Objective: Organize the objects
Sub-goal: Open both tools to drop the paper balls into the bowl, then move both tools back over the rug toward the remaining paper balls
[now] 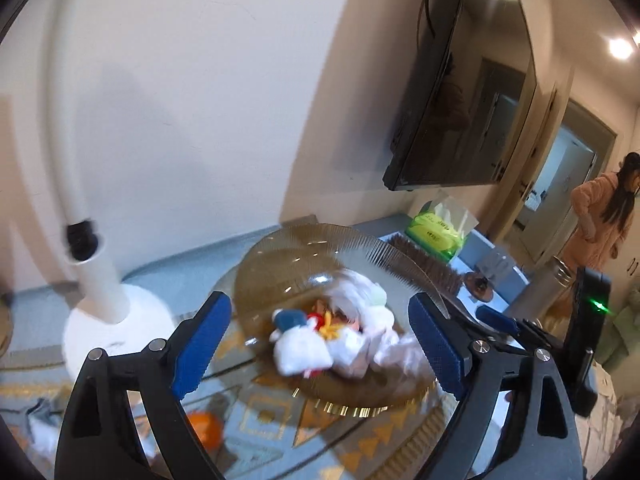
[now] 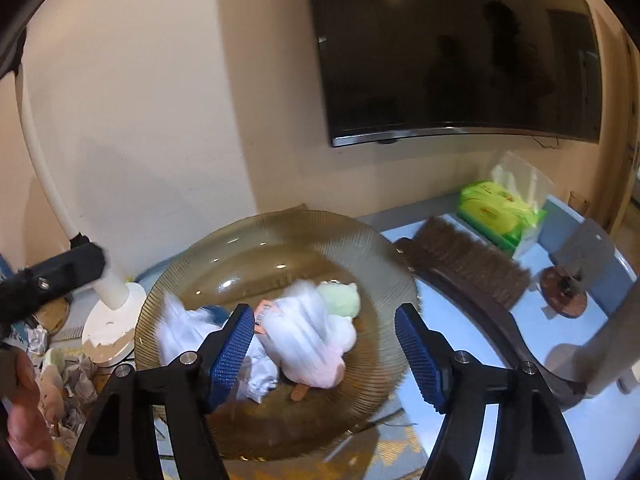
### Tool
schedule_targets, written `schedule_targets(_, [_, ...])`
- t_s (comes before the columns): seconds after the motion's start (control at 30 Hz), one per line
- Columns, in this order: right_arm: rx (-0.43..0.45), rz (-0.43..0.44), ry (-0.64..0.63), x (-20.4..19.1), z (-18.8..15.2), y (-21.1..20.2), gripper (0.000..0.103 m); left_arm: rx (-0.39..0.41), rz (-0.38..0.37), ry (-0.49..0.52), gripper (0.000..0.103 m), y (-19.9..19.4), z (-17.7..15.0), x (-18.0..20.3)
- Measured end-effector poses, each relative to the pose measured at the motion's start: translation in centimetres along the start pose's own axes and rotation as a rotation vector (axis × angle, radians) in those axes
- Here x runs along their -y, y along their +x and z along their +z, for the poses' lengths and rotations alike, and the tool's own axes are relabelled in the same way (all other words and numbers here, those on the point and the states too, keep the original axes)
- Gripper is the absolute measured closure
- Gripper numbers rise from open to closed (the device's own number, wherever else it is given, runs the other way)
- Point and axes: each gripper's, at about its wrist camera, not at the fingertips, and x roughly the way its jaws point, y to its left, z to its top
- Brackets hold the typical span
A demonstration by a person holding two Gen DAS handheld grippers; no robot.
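On a glass-topped table by the wall, an amber ribbed glass dish [image 2: 276, 240] is seen piled w/ soft toys [image 2: 308, 332] — white plush, a pale green one, bits of blue, red & yellow, all blurred, so no single item can be made out for sure. The pile is heaped toward the dish's near half, its length running roughly left-right.

Both claws are held just short of the dish, nothing gripped. The right gripper [image 2: 324, 356] is spread wide, w/ the toy heap lying straight ahead between its blue pads [image 2: 230, 354]; the left gripper [image 1: 316, 348] is likewise open, the heap framed ahead & slightly far of it. The right one is judged nearer the heap, so the next pick probably falls to it, approx. straight forward & down.

Room is tight at the sides. A brown brush [image 2: 468, 268] lies just beside the dish's right rim, w/ a green tissue pack [image 2: 496, 212] farther right. A white lamp base [image 1: 116, 332] stands near the left rim. Crumpled paper & clutter [image 2: 68, 368] sit at near left. A wall TV [image 2: 452, 52] hangs beyond.
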Motion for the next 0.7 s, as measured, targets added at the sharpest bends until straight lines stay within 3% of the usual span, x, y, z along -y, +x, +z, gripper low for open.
schedule_targets(0.17, [0.000,0.061,0.055,1.0,-3.0,-4.0,0.030,0.056,0.016,0.000,0.011,-8.2,-4.2,-1.5])
schedule_targets(0.23, [-0.008,0.110,0.067,0.5,-5.2,-6.1,0.026,0.065,0.035,0.004,0.002,-10.9,-6.4,-1.9])
schedule_targets(0.3, [-0.005,0.141,0.064,-0.4,-7.2,-7.4,0.012,0.083,0.054,0.004,0.002,-14.0,-8.3,-2.5])
schedule_targets(0.43, [-0.055,0.191,0.028,-3.6,-11.2,-8.0,0.008,0.120,0.145,0.027,0.001,-20.1,-11.3,-4.1])
schedule_targets(0.57, [-0.129,0.215,-0.031,-6.9,-14.2,-6.3,0.008,0.159,0.324,0.042,0.001,-22.2,-13.6,-6.6])
schedule_targets(0.63, [-0.148,0.203,-0.037,-7.7,-15.7,-5.3,0.008,0.134,0.405,0.017,0.001,-20.9,-15.8,-8.3])
schedule_targets(0.7, [-0.174,0.137,-0.068,-8.6,-16.3,-4.7,0.008,0.111,0.466,-0.011,0.001,-18.9,-17.9,-10.1])
